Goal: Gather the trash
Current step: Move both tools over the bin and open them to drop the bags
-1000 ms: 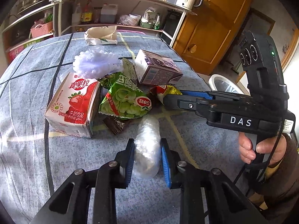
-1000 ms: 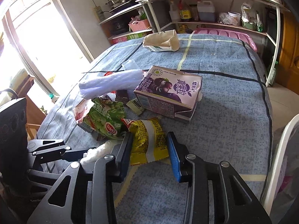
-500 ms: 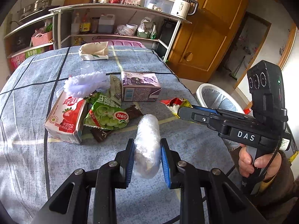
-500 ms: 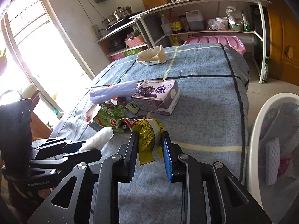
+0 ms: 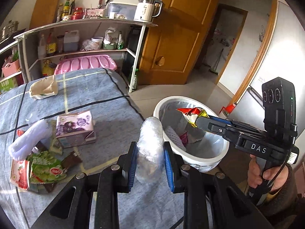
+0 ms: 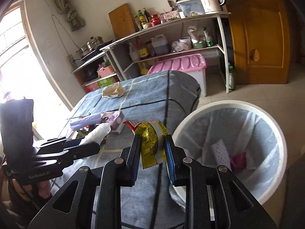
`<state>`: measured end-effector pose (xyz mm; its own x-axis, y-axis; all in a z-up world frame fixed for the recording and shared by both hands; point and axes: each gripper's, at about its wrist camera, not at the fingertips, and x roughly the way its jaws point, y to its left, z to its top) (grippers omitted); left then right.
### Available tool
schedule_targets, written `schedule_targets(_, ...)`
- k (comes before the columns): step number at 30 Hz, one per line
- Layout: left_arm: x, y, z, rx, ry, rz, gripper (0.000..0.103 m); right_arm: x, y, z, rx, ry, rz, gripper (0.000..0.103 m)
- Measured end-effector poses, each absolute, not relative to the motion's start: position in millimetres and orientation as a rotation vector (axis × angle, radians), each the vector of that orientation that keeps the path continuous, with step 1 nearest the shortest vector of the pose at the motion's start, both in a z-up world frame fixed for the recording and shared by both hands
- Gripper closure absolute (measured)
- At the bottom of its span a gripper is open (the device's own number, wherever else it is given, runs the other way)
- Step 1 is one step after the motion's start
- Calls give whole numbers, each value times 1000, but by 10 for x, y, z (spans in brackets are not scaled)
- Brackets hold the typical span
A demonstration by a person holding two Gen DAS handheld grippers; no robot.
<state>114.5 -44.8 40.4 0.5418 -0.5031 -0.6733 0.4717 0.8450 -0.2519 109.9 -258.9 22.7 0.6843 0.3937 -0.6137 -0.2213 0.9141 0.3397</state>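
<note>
My left gripper (image 5: 150, 148) is shut on a crumpled clear plastic wrap (image 5: 151, 145), held above the table's right edge beside the white trash bin (image 5: 192, 161). My right gripper (image 6: 153, 145) is shut on a yellow and red snack wrapper (image 6: 151, 139), held just left of the bin (image 6: 274, 133). In the left wrist view that wrapper (image 5: 192, 113) hangs over the bin's mouth. The bin has a clear liner and some trash inside. Still on the blue tablecloth (image 5: 106, 99) lie a purple carton (image 5: 76, 127), a green snack bag (image 5: 45, 168), a red strawberry carton (image 5: 19, 173) and white foam netting (image 5: 28, 141).
A beige paper bag (image 5: 43, 90) lies at the table's far side. Behind stand metal shelves (image 5: 85, 38) with bottles and a kettle, a pink-lidded box (image 5: 85, 64) and a wooden door (image 5: 177, 38). A person's hand (image 5: 266, 173) grips the right handle.
Both grippers have lifted off the table and swung right toward the bin, carrying the plastic wrap and the snack wrapper. The right jaws closed on the wrapper at the start.
</note>
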Motion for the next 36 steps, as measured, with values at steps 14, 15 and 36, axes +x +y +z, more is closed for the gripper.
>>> schedule_targets(14,1470,-1452,301,30,860,-708,76,1183,-3333,10,198,824,138,77)
schedule_targets(15,1485,-1487,269,31,871,-711,76,1210,-3349,-23,187,838,129,77)
schedule_targets(36,1581,-1486,135,18,912,-674,50,1232,-3438,-121,201,866,67,56)
